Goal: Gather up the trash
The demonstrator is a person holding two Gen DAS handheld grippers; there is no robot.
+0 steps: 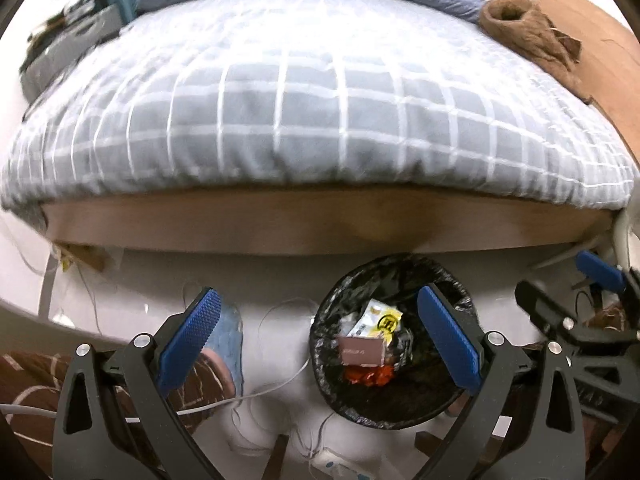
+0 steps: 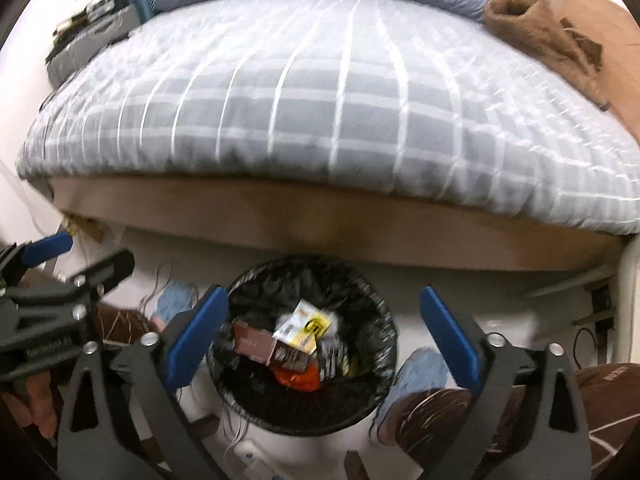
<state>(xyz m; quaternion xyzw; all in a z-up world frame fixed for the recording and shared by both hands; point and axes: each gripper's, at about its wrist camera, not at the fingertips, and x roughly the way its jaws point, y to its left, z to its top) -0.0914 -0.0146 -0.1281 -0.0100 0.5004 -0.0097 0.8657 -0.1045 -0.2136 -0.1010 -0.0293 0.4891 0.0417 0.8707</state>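
Both of my blue-padded grippers, left (image 1: 320,336) and right (image 2: 324,332), hang spread wide and empty above the round black-lined bin (image 2: 384,344) holding the trash, whose yellow-and-white wrapper (image 2: 306,326) sits high enough that I judge a bump could spill it.

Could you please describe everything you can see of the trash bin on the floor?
The bin is round, lined with a crinkly black plastic bag folded over its rim. It stands upright on the pale floor, just in front of the wooden bed frame. Inside lie a pinkish-brown carton, a white-and-yellow wrapper and crumpled orange wrapping. Both open grippers are above it, touching nothing.
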